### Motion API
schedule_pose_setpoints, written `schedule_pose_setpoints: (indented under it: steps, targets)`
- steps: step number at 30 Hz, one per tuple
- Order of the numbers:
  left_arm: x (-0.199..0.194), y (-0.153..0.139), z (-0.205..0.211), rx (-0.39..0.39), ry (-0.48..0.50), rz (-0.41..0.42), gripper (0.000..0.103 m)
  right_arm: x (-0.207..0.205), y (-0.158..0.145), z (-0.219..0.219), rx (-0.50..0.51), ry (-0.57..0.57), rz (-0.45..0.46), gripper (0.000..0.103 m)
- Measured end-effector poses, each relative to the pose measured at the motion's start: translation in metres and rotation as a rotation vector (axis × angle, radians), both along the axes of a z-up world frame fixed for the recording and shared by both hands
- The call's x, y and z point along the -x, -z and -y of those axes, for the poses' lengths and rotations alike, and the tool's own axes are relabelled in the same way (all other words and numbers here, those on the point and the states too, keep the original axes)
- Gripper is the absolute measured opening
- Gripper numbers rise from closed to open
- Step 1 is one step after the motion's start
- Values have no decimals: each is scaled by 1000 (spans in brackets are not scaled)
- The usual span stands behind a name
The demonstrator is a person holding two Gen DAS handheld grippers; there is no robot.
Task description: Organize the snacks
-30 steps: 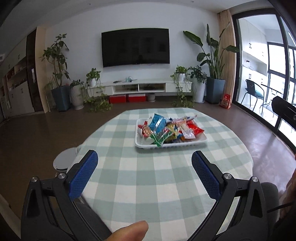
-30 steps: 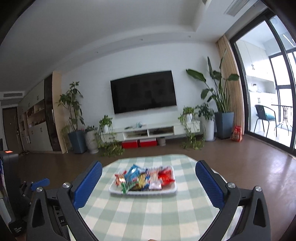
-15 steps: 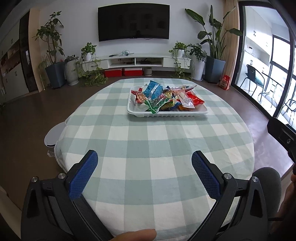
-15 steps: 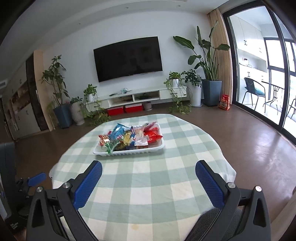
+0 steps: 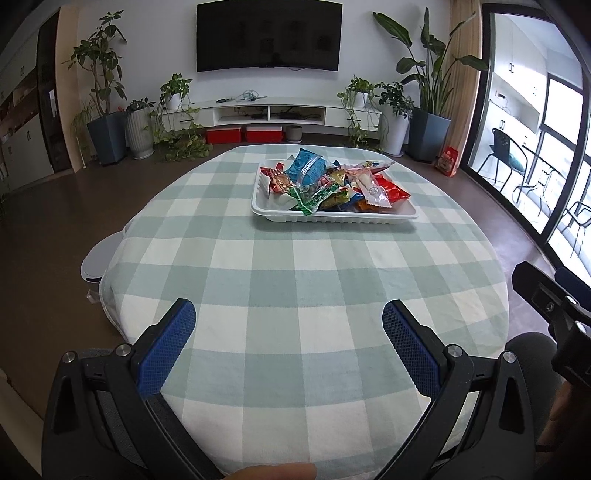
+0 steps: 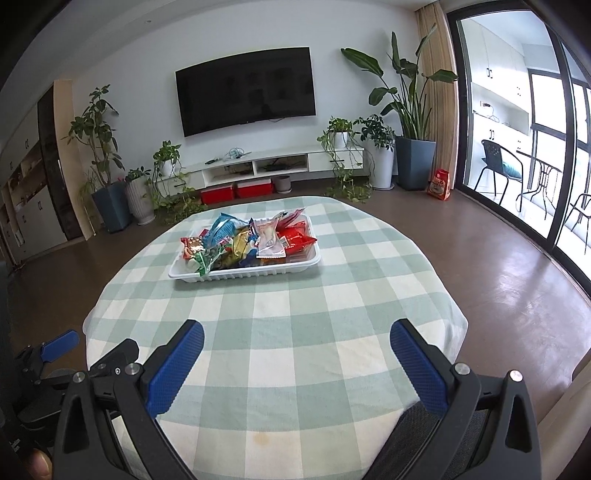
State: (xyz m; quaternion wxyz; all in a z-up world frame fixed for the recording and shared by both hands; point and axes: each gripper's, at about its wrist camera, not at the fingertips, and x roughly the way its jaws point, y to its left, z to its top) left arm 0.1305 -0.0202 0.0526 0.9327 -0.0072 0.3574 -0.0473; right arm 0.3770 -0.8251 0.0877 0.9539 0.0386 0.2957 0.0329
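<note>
A round worktop wears a green-and-white checked cloth. Behind it, a black television hangs on the white wall above a low white cabinet, with two red boxes underneath. Potted plants flank the cabinet. Glass doors show chairs outside.

Woven cloth, matt, in a green and white check, covers the round table. On it the white tray looks like thin ribbed plastic. Snack packets heaped in the tray are shiny crinkled foil and film. Around the table, the brown floor is smooth and glossy. Gripper pads are blue, finely textured.
</note>
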Motion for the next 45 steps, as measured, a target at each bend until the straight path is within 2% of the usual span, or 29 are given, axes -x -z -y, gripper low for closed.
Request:
schedule_pose_setpoints:
  steps: [45]
  targets:
    - [4, 0, 3, 8, 5, 1, 103, 5, -6, -6, 11, -12, -12, 103]
